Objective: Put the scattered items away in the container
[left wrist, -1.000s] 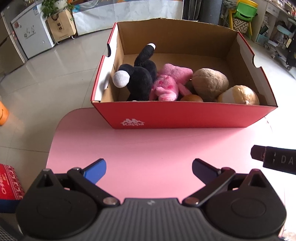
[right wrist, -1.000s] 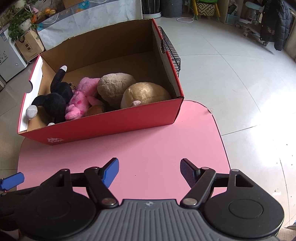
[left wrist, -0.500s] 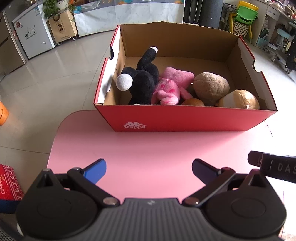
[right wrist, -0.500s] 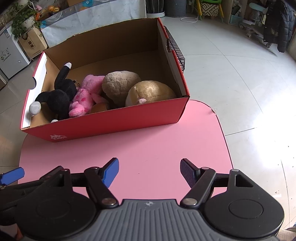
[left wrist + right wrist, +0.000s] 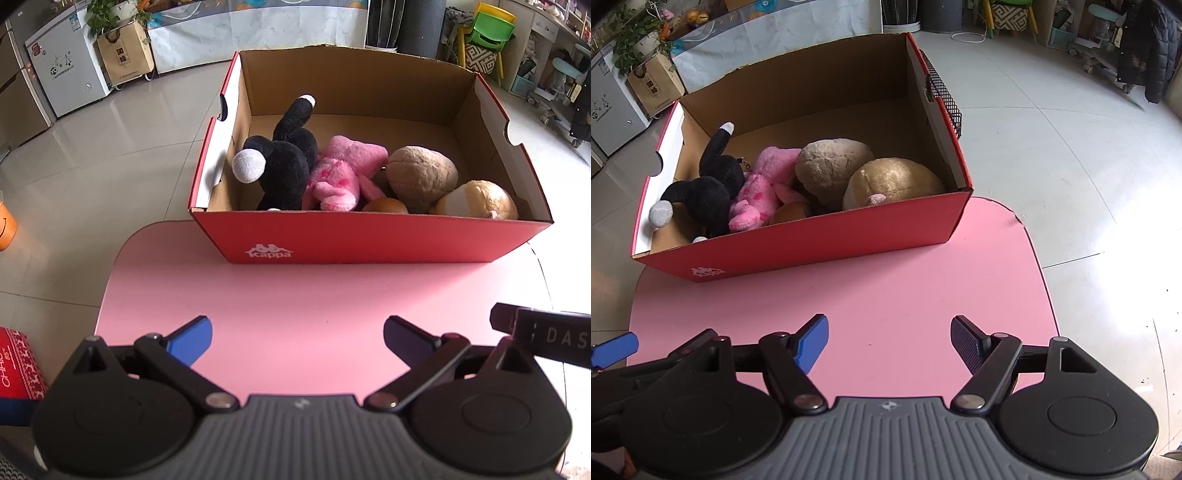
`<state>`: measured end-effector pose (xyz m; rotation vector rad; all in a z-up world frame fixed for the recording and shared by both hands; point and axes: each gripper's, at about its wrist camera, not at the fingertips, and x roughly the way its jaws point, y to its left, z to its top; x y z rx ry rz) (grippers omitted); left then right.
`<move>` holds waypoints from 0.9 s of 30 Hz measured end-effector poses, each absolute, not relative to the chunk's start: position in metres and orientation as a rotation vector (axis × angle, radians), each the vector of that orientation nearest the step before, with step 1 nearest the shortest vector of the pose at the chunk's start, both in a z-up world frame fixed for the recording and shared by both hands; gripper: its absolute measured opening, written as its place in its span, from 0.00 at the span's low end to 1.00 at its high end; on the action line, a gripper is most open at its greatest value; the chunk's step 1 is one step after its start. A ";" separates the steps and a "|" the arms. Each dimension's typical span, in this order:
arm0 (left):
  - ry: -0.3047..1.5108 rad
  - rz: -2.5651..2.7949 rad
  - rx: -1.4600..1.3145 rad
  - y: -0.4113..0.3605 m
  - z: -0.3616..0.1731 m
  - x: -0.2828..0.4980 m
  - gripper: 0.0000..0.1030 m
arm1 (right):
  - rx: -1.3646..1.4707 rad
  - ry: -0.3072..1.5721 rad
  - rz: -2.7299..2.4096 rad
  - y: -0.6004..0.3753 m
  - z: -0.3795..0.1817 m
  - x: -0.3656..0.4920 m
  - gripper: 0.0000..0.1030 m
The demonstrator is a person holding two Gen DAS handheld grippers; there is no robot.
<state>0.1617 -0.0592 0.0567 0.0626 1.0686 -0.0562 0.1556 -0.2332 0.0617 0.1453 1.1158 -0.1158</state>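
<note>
A red cardboard box (image 5: 369, 240) stands at the far side of the pink table (image 5: 295, 295). In it lie a black plush toy (image 5: 284, 166), a pink plush (image 5: 340, 173), a brown plush (image 5: 421, 173), a golden plush (image 5: 480, 199) and a small orange-brown item (image 5: 386, 205). My left gripper (image 5: 297, 332) hovers open over bare tabletop in front of the box, holding nothing. In the right wrist view the same box (image 5: 812, 251) sits ahead and to the left, and my right gripper (image 5: 888, 332) is open and holds nothing. Beside it, one blue fingertip (image 5: 613, 349) of the left gripper shows.
Tiled floor surrounds the small table on all sides. A white freezer (image 5: 62, 81) and a cardboard crate with a plant (image 5: 125, 55) stand at the back left, a green chair (image 5: 493, 26) at the back right. A red patterned box (image 5: 18, 365) lies low on the left.
The box sits slightly lower in the left wrist view and slightly further right in the right wrist view. Both grippers stay open and the toys have not moved.
</note>
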 end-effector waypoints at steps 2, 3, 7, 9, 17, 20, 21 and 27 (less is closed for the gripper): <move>1.070 -0.053 0.058 -0.058 0.057 0.162 1.00 | 0.142 1.116 -0.114 -0.232 0.061 0.156 0.71; 1.071 -0.052 0.057 -0.057 0.057 0.162 1.00 | 0.141 1.116 -0.113 -0.232 0.061 0.156 0.71; 1.073 -0.054 0.060 -0.058 0.057 0.162 1.00 | 0.139 1.119 -0.114 -0.231 0.061 0.156 0.71; 1.072 -0.054 0.064 -0.059 0.057 0.162 1.00 | 0.139 1.119 -0.116 -0.232 0.061 0.156 0.71; 1.077 -0.055 0.076 -0.060 0.056 0.163 1.00 | 0.135 1.122 -0.120 -0.232 0.061 0.155 0.71; 1.077 -0.054 0.080 -0.061 0.055 0.162 1.00 | 0.135 1.124 -0.121 -0.232 0.060 0.155 0.71; 1.077 -0.053 0.081 -0.061 0.055 0.162 1.00 | 0.134 1.125 -0.121 -0.232 0.060 0.155 0.71; 1.087 -0.056 0.073 -0.060 0.054 0.163 1.00 | 0.132 1.126 -0.123 -0.230 0.059 0.155 0.71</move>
